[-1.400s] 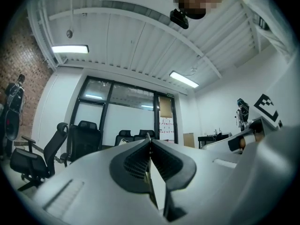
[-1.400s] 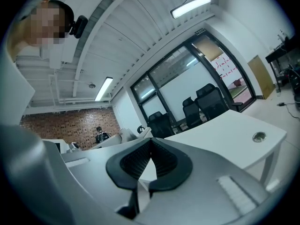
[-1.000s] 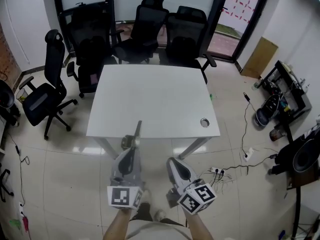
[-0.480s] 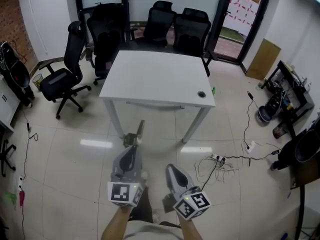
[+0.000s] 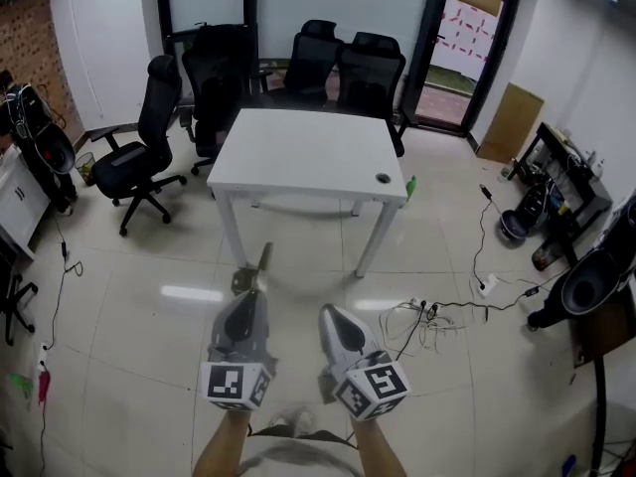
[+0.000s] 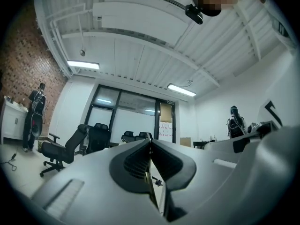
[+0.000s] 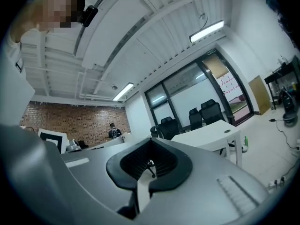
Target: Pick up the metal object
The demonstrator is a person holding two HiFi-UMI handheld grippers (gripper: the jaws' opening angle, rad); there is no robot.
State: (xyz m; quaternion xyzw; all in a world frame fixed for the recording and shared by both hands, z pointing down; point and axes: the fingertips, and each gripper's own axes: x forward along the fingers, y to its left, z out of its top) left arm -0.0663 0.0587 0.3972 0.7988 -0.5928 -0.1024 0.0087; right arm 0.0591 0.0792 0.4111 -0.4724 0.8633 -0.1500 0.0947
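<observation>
My left gripper (image 5: 252,296) is shut on the metal object (image 5: 256,268), a thin flat metal piece that sticks out forward past the fingertips, above the tiled floor. In the left gripper view the jaws (image 6: 150,141) are pressed together, with a thin edge of the metal object (image 6: 151,191) showing in the slit between the pads. My right gripper (image 5: 327,312) hangs beside it, a little to the right, shut with nothing in it. In the right gripper view the black pads (image 7: 164,165) meet at their tips around a bare hollow.
A white table (image 5: 298,157) with a round cable hole (image 5: 383,178) stands ahead, with black office chairs (image 5: 149,157) behind it and to its left. Loose cables and a power strip (image 5: 427,316) lie on the floor to the right. Equipment (image 5: 556,177) lines the right wall.
The table has drawn away from me and now stands well ahead, with open floor under both grippers. The left gripper still holds the metal object; the right stays shut.
</observation>
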